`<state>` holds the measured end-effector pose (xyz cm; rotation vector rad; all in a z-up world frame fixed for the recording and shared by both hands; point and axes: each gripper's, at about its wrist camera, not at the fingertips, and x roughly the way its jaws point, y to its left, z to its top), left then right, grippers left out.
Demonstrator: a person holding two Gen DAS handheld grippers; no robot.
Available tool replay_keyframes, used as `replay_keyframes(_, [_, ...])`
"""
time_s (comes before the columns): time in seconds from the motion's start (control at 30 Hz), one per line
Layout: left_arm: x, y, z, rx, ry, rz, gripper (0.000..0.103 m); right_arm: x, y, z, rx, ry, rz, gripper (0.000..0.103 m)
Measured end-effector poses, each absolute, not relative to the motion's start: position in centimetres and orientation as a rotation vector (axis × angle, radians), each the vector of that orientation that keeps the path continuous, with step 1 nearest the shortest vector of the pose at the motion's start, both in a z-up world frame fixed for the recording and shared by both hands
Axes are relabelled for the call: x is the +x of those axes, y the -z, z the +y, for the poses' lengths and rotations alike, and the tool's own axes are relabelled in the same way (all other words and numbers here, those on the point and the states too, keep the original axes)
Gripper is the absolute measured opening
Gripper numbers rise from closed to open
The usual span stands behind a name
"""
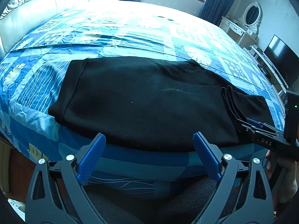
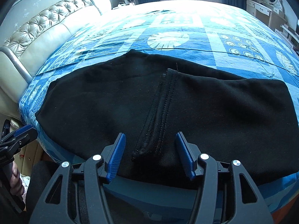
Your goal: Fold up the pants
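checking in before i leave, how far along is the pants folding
Done: the black pants lie folded over on the blue bedspread, cuff edge on top. In hand: nothing; left gripper and right gripper are open, empty. Left: probably another fold.

The only lettering I can read is "DAS", white on the black body of the right gripper [image 1: 269, 140], at about four o'clock in the left wrist view. Faint marks precede those letters, too small to make out.
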<state>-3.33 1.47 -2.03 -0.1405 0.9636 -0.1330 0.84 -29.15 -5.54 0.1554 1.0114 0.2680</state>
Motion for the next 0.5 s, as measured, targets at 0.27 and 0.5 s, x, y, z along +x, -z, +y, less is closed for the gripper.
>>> replay_keyframes(0.27, [-3.28, 2.06, 1.61, -0.144, 0.128, 0.965, 0.094, 0.58, 5.93, -28.39, 0.138, -0.279, 1.018, 0.063])
replay_keyframes(0.5, [-3.26, 2.05, 1.65, -0.14, 0.127, 0.963, 0.094, 0.45, 6.19, -28.18, 0.13, -0.283, 1.018, 0.066])
